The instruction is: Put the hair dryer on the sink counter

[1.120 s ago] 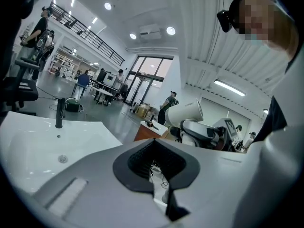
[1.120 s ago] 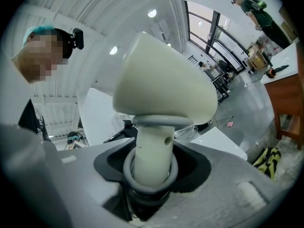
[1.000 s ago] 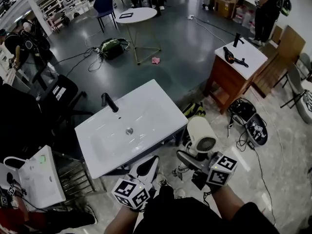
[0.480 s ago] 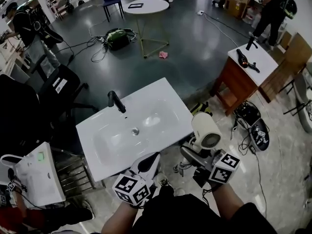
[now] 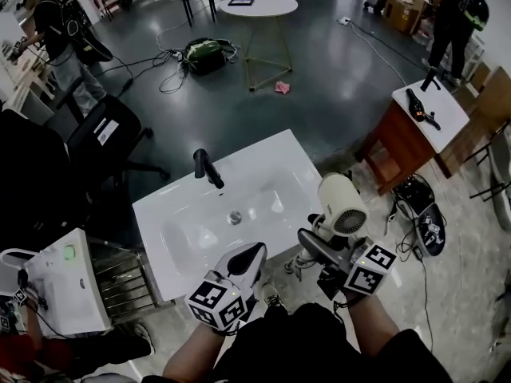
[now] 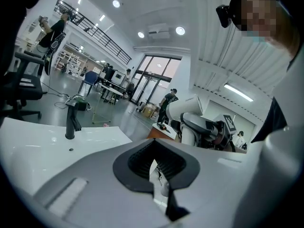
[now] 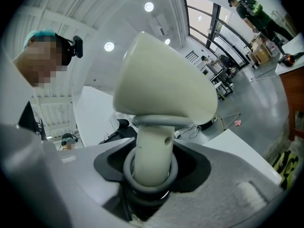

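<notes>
Nearest me, the left gripper (image 6: 156, 167) has its jaws drawn almost together on nothing, only a thin slit showing between them. The right gripper (image 7: 152, 175) is clamped round the handle of the cream hair dryer (image 7: 161, 94), jaws standing fairly wide to take it, with a grey ring circling the handle just at the pads. From the head view the hair dryer (image 5: 342, 204) hangs upright in the air just beside the right edge of the white sink counter (image 5: 184, 214), not yet on it. I judge it a stiff, smooth plastic shell, light enough but top-heavy with the barrel above the grip, so the handle is the right place to hold it, and it could roll once laid down. I read no brand or label on it, though the back of the barrel may hide one. The only print is the square markers on the gripper cubes. Beyond stands the black faucet (image 5: 206, 168).
</notes>
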A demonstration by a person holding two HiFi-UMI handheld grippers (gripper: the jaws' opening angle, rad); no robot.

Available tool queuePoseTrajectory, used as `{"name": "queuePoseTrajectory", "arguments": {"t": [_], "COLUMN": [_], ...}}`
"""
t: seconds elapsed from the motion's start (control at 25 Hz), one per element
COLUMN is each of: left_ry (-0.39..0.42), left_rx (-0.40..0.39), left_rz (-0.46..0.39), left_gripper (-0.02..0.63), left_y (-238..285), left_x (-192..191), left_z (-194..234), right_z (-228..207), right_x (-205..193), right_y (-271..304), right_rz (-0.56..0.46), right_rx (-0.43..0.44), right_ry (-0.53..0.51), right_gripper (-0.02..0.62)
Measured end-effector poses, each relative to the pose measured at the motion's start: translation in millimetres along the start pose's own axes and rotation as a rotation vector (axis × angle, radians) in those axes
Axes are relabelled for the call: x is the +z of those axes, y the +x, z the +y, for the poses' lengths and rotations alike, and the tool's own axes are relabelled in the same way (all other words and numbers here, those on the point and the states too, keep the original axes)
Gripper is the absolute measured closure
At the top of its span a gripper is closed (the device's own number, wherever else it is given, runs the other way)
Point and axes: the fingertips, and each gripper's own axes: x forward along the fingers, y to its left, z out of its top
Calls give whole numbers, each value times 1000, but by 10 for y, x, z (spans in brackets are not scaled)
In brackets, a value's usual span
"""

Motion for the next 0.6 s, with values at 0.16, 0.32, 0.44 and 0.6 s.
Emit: {"name": "queuePoseTrajectory", "arguments": {"t": [0.16, 0.32, 0.44, 0.6], "left_ry": [-1, -11, -15, -18], "left_rx": [9, 28, 49, 86], "left_rz": [-14, -34, -47, -69], "left_gripper": [603, 603, 603, 603], "left_y": [-55, -99, -115, -103], "left_x": [72, 124, 151, 196], "left_z": [114, 211, 256, 305], "right_z": [47, 96, 95, 4], "right_x": [35, 96, 159, 284], "right_y": [181, 351, 446, 551], "right_rz": [17, 37, 48, 67], "right_rx": [17, 44, 63, 84], "right_ry": [-19, -48, -67, -99], "right_gripper": [380, 380, 382, 382]}}
